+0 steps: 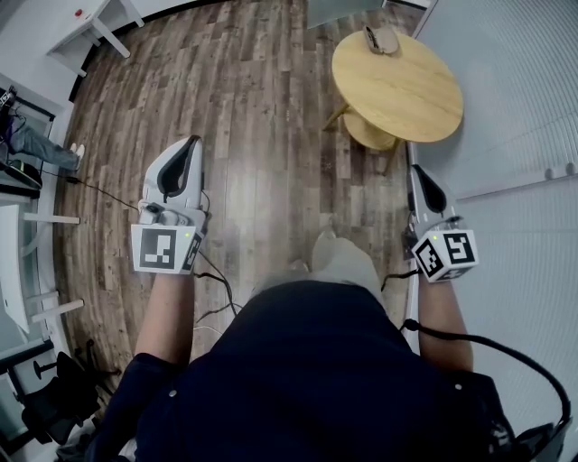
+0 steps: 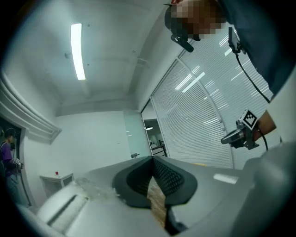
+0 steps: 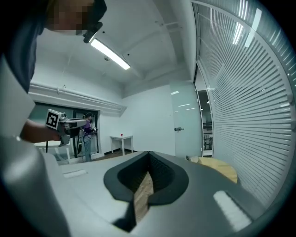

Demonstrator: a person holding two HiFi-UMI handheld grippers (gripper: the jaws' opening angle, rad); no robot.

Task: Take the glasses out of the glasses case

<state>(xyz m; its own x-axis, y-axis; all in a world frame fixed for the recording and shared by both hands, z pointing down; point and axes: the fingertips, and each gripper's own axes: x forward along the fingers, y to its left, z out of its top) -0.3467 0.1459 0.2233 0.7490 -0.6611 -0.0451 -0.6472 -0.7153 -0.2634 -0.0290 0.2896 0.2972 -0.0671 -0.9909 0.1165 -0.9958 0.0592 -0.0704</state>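
A brownish glasses case [image 1: 381, 39] lies at the far edge of a round wooden table [image 1: 397, 86], well ahead of both grippers. Whether it is open I cannot tell at this size. My left gripper [image 1: 191, 141] is held over the wooden floor, left of the table, its jaws shut on nothing. My right gripper [image 1: 416, 169] hovers just short of the table's near edge, also shut and empty. In the right gripper view the table [image 3: 223, 168] and the case [image 3: 192, 159] show low at the right. No glasses are visible.
A wall of white blinds [image 1: 515, 108] runs along the right. A white desk [image 1: 95, 23] stands at the far left, with a person [image 1: 36, 144] beside it. Cables [image 1: 212, 275] trail over the floor near my feet. A black chair base [image 1: 54, 392] sits at the lower left.
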